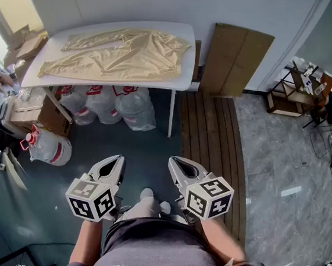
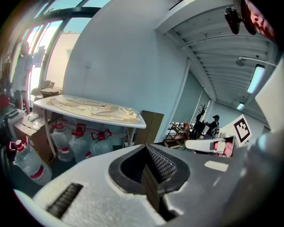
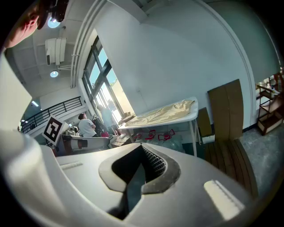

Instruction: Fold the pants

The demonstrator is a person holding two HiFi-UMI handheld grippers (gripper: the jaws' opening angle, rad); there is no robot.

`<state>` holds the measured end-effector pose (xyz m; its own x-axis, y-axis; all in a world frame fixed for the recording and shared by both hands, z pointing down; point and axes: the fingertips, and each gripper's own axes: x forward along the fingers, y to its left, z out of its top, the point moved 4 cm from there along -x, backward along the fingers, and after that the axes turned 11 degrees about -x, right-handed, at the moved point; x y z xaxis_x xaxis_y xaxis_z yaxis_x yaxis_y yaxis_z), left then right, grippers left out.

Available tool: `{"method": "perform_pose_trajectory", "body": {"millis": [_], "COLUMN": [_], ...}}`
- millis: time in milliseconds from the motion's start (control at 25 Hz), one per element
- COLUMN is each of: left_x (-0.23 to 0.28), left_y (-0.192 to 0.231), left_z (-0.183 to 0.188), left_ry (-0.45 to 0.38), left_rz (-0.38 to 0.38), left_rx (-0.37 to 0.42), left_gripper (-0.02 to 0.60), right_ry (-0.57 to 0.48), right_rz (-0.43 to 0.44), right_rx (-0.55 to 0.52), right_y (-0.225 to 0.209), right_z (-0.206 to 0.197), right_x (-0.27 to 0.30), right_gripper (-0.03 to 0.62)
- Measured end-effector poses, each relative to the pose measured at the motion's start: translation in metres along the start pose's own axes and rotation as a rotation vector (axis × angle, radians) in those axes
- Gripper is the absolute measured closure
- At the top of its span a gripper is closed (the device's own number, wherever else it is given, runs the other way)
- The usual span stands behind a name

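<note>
While both grippers hang low in front of the person's body, over the dark floor, the pants (image 1: 121,53) lie well apart from them on the white surface (image 1: 176,29) against the far wall. The pants are a pale tan, shiny cloth, spread out flat: the wide waist end lies toward the surface's right end and the two legs stretch toward its left end, side by side, with loose wrinkles across them. The left gripper (image 1: 116,159) is clenched, its jaws drawn together at the tips with nothing caught between them, as its own view shows. The right gripper (image 1: 176,160) is likewise clenched and empty, its tips meeting ahead of the ribbed pads. Each points forward and somewhat down, toward the surface, and neither touches anything. Under the surface stand several clear water bottles (image 1: 134,107) with red handles, and another bottle (image 1: 50,147) lies on the floor to the left, near some cardboard boxes (image 1: 51,117). A brown cardboard panel (image 1: 237,60) leans against the wall just right of the surface, above a strip of wooden slats (image 1: 210,134) on the floor.
</note>
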<state>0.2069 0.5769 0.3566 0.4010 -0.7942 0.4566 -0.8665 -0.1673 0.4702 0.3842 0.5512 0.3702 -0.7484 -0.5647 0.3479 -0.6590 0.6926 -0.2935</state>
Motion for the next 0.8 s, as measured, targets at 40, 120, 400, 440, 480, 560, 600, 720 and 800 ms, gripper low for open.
{"method": "perform_pose_trajectory", "body": {"millis": [40, 120, 400, 440, 480, 560, 600, 720, 800], "left_x": [0.002, 0.005, 0.016, 0.018, 0.021, 0.025, 0.028, 0.033, 0.036], "left_y": [0.001, 0.004, 0.022, 0.024, 0.026, 0.031, 0.035, 0.051, 0.063], "left_z": [0.0, 0.001, 0.009, 0.012, 0.014, 0.019, 0.022, 0.034, 0.045], "left_ry": [-0.001, -0.003, -0.015, -0.014, -0.011, -0.005, -0.003, -0.003, -0.009], "left_rz": [0.0, 0.0, -0.032, -0.045, -0.057, -0.067, -0.066, -0.07, -0.08], "left_rx": [0.0, 0.001, -0.01, -0.014, -0.014, -0.007, -0.005, -0.006, 0.016], "left_gripper": [0.584, 0.584, 0.584, 0.584, 0.584, 0.584, 0.584, 0.584, 0.583], "right_ry": [0.002, 0.01, 0.027, 0.027, 0.028, 0.036, 0.04, 0.049, 0.048], "right_rz": [0.0, -0.001, -0.024, -0.027, -0.029, -0.034, -0.035, -0.031, -0.019], "right_rx": [-0.003, -0.01, 0.0, 0.006, 0.008, 0.003, 0.001, -0.003, -0.013], "right_y": [-0.001, -0.002, -0.006, -0.008, -0.009, -0.011, -0.012, -0.012, -0.01], "right_z": [0.0, -0.001, 0.0, 0.002, 0.004, 0.008, 0.011, 0.02, 0.027], "right_x": [0.002, 0.007, 0.025, 0.028, 0.032, 0.042, 0.047, 0.065, 0.079], "right_gripper": [0.598, 0.598, 0.597, 0.597, 0.597, 0.597, 0.597, 0.597, 0.597]}}
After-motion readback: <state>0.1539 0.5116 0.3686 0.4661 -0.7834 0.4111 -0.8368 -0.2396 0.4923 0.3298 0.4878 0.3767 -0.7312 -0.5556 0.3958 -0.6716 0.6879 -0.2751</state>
